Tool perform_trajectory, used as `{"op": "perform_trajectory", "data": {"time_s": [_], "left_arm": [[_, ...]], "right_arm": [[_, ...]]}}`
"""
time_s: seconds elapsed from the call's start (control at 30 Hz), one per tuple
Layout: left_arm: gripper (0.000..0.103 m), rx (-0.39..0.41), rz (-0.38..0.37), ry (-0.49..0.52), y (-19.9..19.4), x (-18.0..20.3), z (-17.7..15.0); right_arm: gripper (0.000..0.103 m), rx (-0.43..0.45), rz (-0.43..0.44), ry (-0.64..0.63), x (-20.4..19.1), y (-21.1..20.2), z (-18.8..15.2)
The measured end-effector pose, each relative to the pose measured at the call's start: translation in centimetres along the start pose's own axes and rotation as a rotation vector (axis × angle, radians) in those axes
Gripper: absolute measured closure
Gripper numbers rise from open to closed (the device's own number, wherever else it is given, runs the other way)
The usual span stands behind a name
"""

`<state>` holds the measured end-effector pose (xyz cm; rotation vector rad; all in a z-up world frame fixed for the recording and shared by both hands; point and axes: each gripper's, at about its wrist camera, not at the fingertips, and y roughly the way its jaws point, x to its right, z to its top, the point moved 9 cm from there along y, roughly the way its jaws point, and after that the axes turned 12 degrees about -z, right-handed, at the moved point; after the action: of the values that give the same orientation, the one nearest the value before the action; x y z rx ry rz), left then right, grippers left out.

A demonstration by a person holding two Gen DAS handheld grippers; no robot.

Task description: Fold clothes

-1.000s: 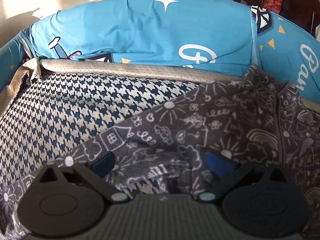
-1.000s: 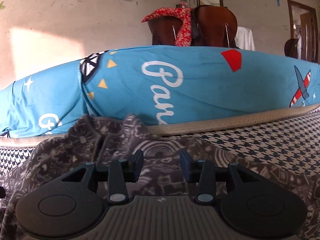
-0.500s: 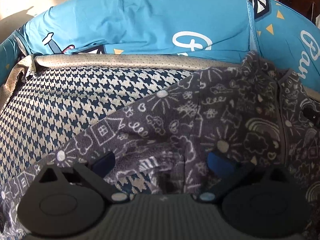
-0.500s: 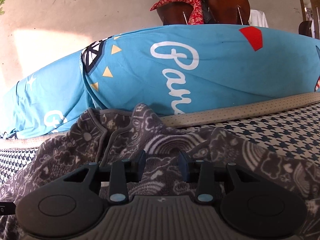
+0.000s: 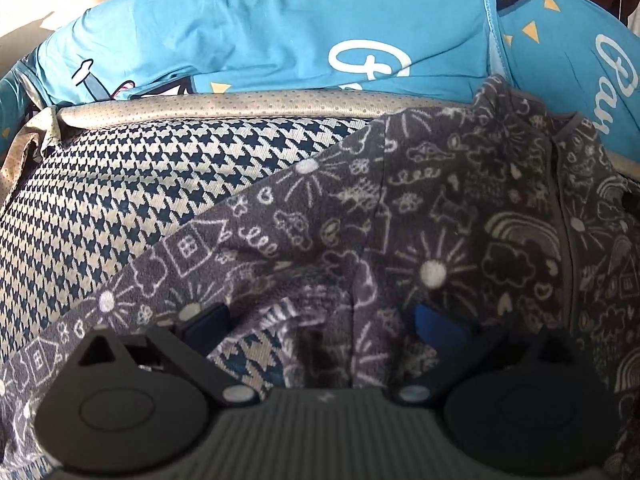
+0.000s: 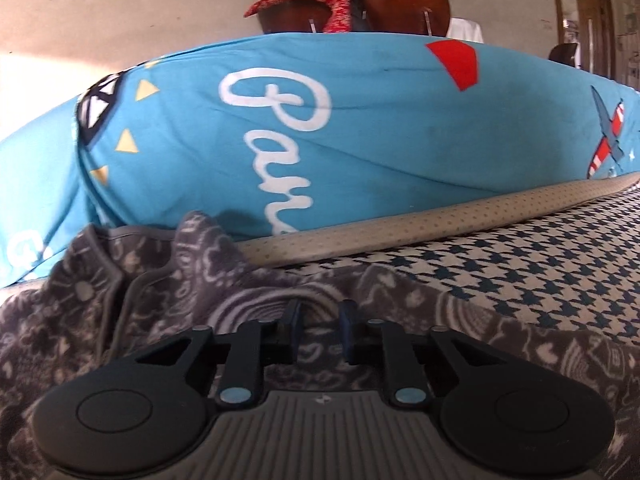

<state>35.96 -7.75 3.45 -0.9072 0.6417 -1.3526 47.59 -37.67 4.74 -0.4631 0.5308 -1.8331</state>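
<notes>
A dark grey fleece garment (image 5: 420, 216) printed with white doodles lies spread on a houndstooth cushion (image 5: 140, 184). Its grey-trimmed collar (image 6: 104, 240) rests against a blue pillow. My left gripper (image 5: 320, 320) hovers low over a rumpled fold of the fleece with its blue pads wide apart, so it is open. My right gripper (image 6: 320, 320) sits low on the garment (image 6: 200, 280) near the collar. Its jaws are closing, with a narrow gap left and a ridge of fleece between the pads.
A large blue pillow (image 6: 360, 140) with white lettering and a plane print runs along the back, behind a beige piped edge (image 6: 440, 220). Dark wooden chairs (image 6: 400, 4) draped with red cloth stand behind it. Bare houndstooth cushion (image 6: 540, 260) lies to the right.
The right gripper has sunk closer to the fleece and its jaws have narrowed. The left gripper has tilted slightly further down, its jaws unchanged.
</notes>
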Motion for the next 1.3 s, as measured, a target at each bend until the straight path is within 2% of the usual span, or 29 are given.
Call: {"op": "perform_trajectory", "data": {"time_s": [0.1,0.23,0.27,0.3,0.43,0.53,0.7,0.97,1.03,1.17,1.23,1.3], "left_arm": [[0.0,0.001,-0.003,0.004,-0.1,0.3,-0.1],[0.0,0.002,-0.017,0.009,-0.2,0.7,-0.2],[0.0,0.003,-0.02,0.01,-0.3,0.8,-0.2],[0.0,0.003,-0.024,0.009,-0.3,0.9,-0.2],[0.0,0.004,-0.038,0.013,-0.7,1.2,-0.3],[0.0,0.006,-0.042,0.025,-0.9,1.6,-0.5],[0.0,0.005,-0.045,0.034,-1.0,2.1,-0.7],[0.0,-0.004,-0.052,0.041,-0.8,3.0,-1.1],[0.0,-0.005,-0.049,0.046,-0.8,3.1,-1.2],[0.0,-0.008,-0.051,0.043,-0.8,3.1,-1.2],[0.0,-0.008,-0.052,0.04,-0.8,3.0,-1.2],[0.0,-0.007,-0.053,0.04,-0.8,3.1,-1.3]], "right_arm": [[0.103,0.005,-0.026,0.002,0.6,0.4,0.1],[0.103,-0.002,-0.031,0.016,0.7,0.0,0.2],[0.096,-0.007,-0.019,0.025,0.7,-0.2,0.4],[0.094,-0.006,-0.005,0.034,0.9,-0.5,0.5],[0.094,0.008,0.038,0.05,1.9,-1.8,1.2],[0.087,0.022,0.031,0.041,3.9,-2.3,1.6],[0.062,0.026,-0.002,0.03,7.3,-2.5,1.1],[0.042,-0.05,0.062,0.029,7.8,-1.6,-0.7],[0.042,-0.069,0.072,0.026,7.5,-1.3,-1.3],[0.046,-0.034,0.015,-0.069,6.7,-1.0,-2.3],[0.06,-0.025,0.016,-0.075,6.4,-1.1,-2.3],[0.084,-0.02,0.008,-0.078,6.3,-1.0,-2.3]]}}
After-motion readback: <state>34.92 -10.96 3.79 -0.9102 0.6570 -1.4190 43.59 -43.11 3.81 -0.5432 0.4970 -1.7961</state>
